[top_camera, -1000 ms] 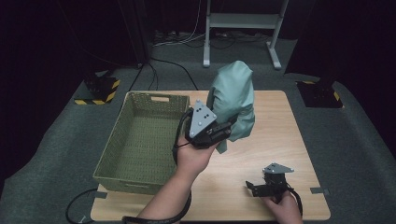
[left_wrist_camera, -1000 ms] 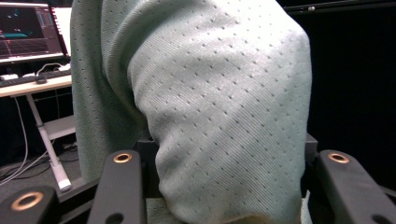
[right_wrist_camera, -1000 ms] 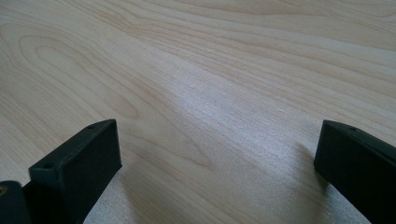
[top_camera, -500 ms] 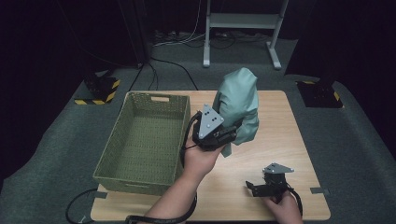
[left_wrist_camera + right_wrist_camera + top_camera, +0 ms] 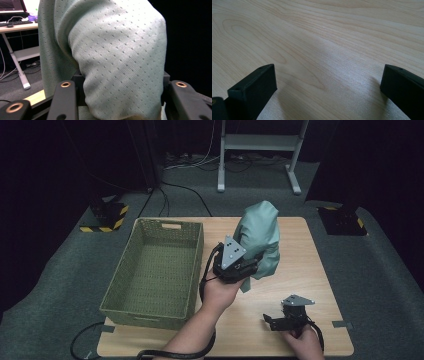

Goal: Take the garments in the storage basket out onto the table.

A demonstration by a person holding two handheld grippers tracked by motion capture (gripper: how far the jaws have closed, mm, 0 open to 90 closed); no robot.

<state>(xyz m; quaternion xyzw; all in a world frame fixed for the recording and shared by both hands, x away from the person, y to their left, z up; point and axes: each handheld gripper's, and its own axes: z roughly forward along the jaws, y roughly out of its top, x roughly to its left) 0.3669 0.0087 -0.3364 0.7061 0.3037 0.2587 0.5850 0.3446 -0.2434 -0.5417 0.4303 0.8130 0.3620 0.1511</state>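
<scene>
high view: one left gripper (image 5: 248, 269) clamps one pale green garment (image 5: 260, 237) beside one green basket (image 5: 150, 307); one right gripper (image 5: 270, 321) rests wide apart on one table (image 5: 305, 250).

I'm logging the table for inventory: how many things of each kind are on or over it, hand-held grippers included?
Green woven basket: 1
Pale green garment, held in the left gripper: 1
Hand-held grippers, left plus right gripper: 2
Total: 4
</scene>
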